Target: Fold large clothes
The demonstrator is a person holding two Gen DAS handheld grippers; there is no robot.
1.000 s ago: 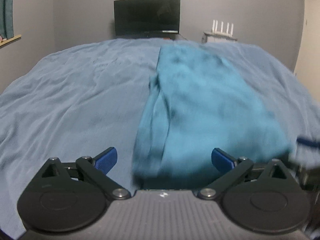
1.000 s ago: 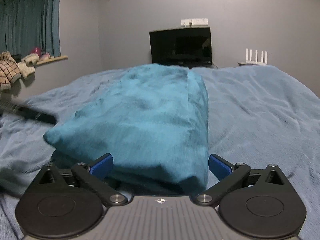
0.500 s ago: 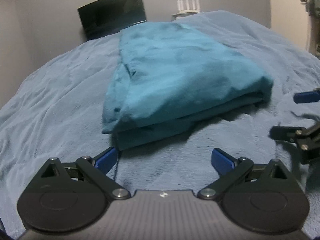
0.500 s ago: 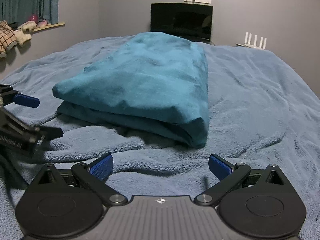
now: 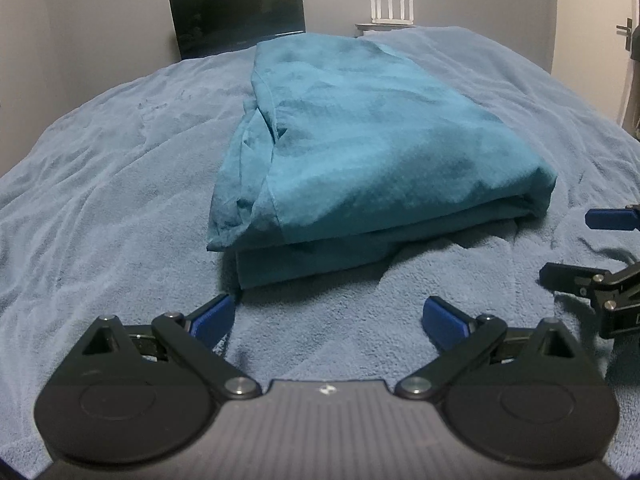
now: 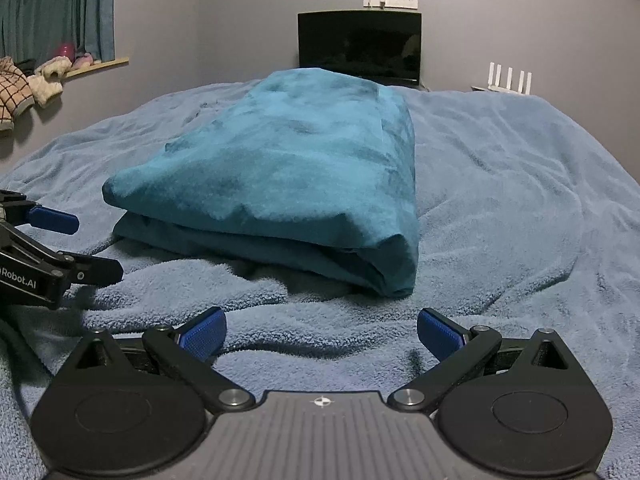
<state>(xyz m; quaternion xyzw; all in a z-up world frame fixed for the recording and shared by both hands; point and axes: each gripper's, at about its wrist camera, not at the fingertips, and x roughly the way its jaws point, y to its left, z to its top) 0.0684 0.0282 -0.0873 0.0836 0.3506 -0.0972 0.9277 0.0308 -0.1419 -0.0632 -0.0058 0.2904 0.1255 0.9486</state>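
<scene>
A teal garment [image 5: 360, 168] lies folded in layers on the light blue bed blanket [image 5: 112, 184]; it also shows in the right wrist view [image 6: 288, 184]. My left gripper [image 5: 328, 316] is open and empty, just short of the garment's near edge. My right gripper [image 6: 320, 328] is open and empty, a little back from the garment's near right corner. The right gripper also shows at the right edge of the left wrist view [image 5: 588, 248], and the left gripper at the left edge of the right wrist view [image 6: 76, 244].
A dark monitor [image 5: 236, 16] and a white router [image 5: 390, 14] stand beyond the far edge of the bed. A window sill with soft items [image 6: 44, 76] and a curtain are at the left. A door handle [image 5: 625, 32] is at the far right.
Both grippers pulled back from the garment, which was between their fingers one second ago. The garment now rests folded on the bed, and both grippers stay open.
</scene>
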